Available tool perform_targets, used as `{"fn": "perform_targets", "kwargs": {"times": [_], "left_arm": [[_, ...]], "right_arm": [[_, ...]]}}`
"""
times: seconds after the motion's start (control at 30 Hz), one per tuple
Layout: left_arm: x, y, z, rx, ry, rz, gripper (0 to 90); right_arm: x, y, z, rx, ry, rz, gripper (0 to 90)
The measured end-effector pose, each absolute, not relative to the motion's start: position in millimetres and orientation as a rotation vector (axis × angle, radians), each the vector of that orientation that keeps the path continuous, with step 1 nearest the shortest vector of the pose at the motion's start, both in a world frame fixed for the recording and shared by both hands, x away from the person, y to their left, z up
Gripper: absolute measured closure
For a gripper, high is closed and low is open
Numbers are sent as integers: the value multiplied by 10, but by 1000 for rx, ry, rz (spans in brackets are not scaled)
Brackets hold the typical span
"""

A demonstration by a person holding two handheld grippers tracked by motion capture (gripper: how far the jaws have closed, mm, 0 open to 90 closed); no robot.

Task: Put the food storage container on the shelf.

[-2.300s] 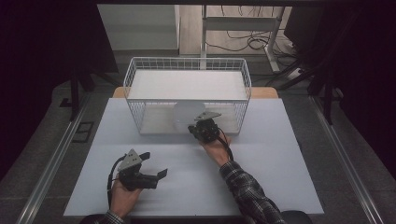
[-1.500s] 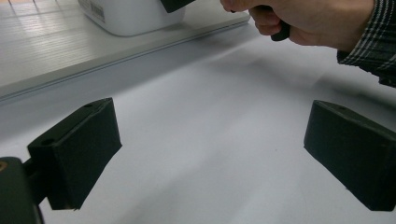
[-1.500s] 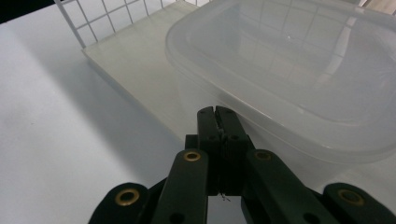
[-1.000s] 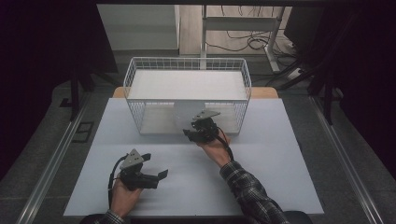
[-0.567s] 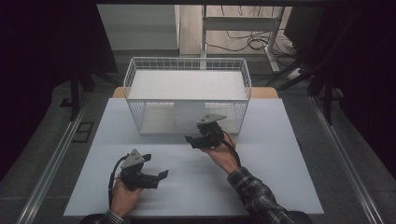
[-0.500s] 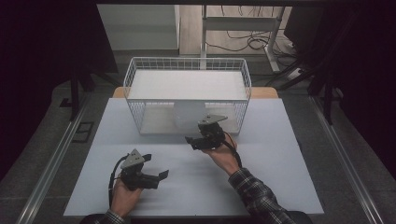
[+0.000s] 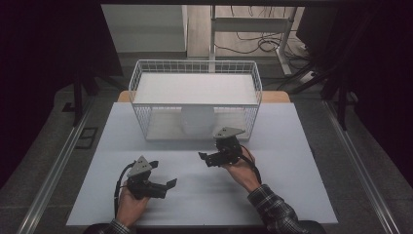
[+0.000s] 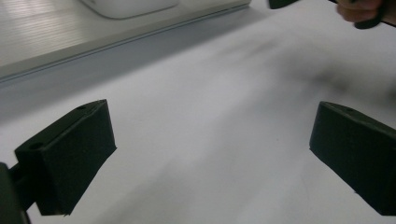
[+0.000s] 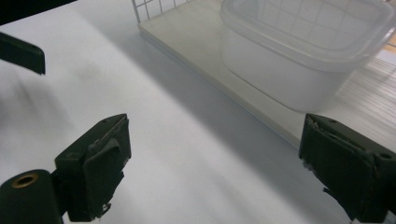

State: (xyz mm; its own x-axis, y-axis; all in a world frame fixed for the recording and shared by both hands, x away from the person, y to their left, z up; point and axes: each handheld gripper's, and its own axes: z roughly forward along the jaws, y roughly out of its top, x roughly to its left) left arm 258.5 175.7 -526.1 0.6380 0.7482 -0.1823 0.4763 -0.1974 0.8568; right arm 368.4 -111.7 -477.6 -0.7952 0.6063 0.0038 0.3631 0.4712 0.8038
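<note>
The right gripper (image 7: 213, 157) is spreading wide, empty, just off the tub (image 7: 197, 122) sitting at the basket's (image 7: 146, 114) front edge; left gripper (image 7: 163, 186) is idling wide.

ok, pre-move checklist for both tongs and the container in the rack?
1. Right tongs empty: ok. The jaws have just been opening and stand wide apart with nothing between them.
2. Left tongs open and empty: ok, only bare tabletop between the pads.
3. Plastic container seated upright on the lower shelf of the wire rack: ok.
4. Right tongs clear of the container: ok, a gap shows in the right gripper view.
5. Container contents: cannot tell, walls are cloudy.
6. Table between the two tongs free of obstacles: ok.
</note>
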Motion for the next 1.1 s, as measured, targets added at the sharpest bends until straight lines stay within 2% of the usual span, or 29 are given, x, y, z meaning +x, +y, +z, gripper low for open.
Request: {"fn": "perform_targets", "kwargs": {"times": [0.57,0.77,1.1], "left_arm": [[2575,1761,-5257,1855,972,311,0],[2568,1762,-5246,1888,985,342,1],[2496,1815,-5163,1937,985,429,6]], "right_arm": [[3423,-1357,-4812,825,2447,1195,43],[3362,-1487,-4831,858,2458,1181,6],[3213,-1682,-4759,874,2432,1218,0]]}}
